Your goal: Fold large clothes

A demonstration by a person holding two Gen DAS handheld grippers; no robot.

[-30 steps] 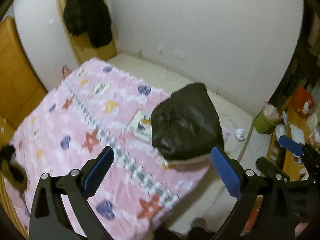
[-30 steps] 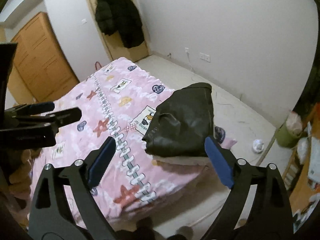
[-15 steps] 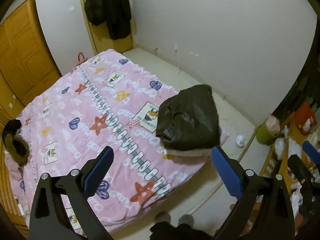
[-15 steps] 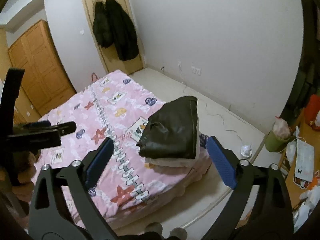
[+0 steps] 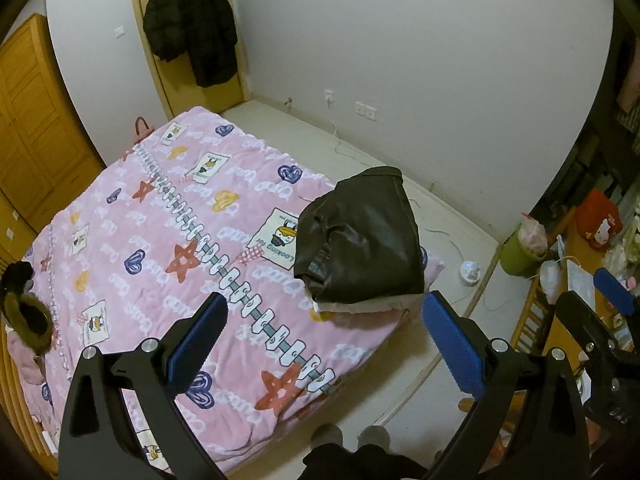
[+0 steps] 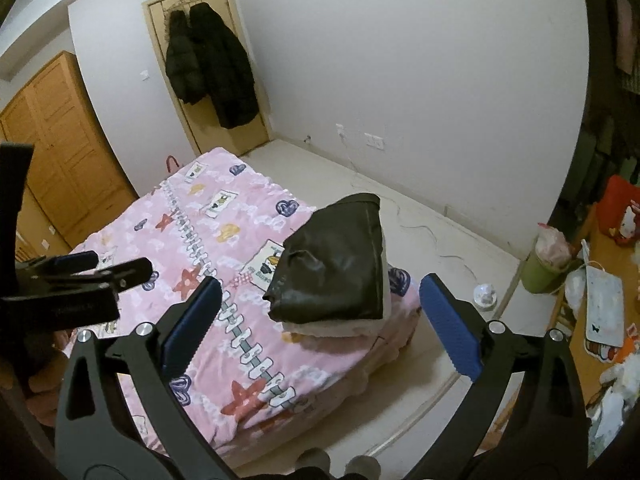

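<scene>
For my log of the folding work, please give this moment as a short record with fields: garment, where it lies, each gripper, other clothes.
garment: dark leather jacket, folded, pale lining at bottom edge
where: on pink bedspread, near the bed's corner
left gripper: open, holding nothing
right gripper: open, jaws just widened, holding nothing
other clothes: two black coats hang on the door

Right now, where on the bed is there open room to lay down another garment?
The pink quilt lies bare from the folded dark jacket across to the furry clothes at its left edge. The jacket's stack crowds the right corner. Both claws hang open above it, empty.
</scene>
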